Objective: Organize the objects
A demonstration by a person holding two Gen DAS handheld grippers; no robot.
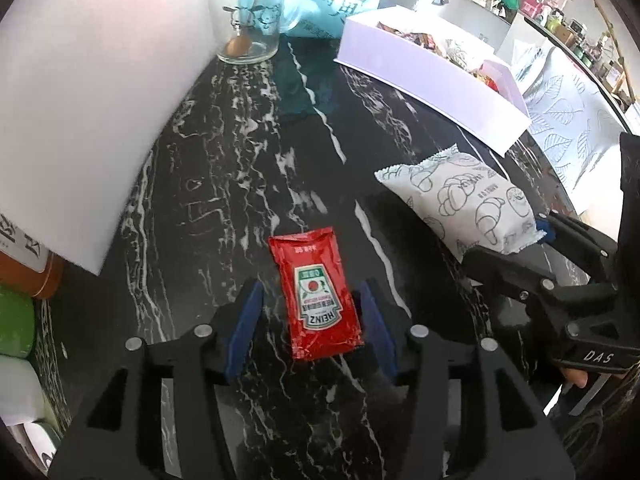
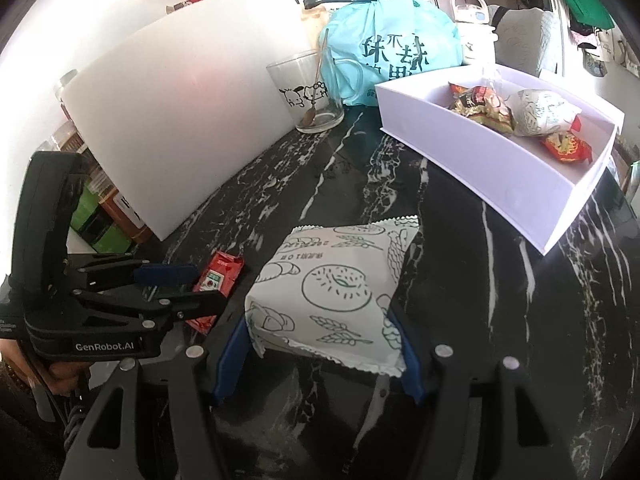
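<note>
A red Heinz ketchup packet (image 1: pixel 316 296) lies flat on the black marble table (image 1: pixel 224 200) between the blue pads of my left gripper (image 1: pixel 312 328). The jaws stand open; the left pad is clear of the packet and the right pad is at its edge. In the right wrist view the same ketchup packet (image 2: pixel 218 280) and left gripper (image 2: pixel 188 288) sit at the left. My right gripper (image 2: pixel 320 364) is shut on a white bread packet (image 2: pixel 332 284) printed with pastries, with its near end raised off the table. In the left wrist view the bread packet (image 1: pixel 464 200) and right gripper (image 1: pixel 536 236) are at the right.
A white open box (image 2: pixel 480 164) holding snack packets stands at the back right. A glass mug (image 2: pixel 308 92) with a spoon and a teal bag (image 2: pixel 392 52) are behind. A white board (image 2: pixel 180 120) leans along the left, with green containers (image 2: pixel 96 220) beside it.
</note>
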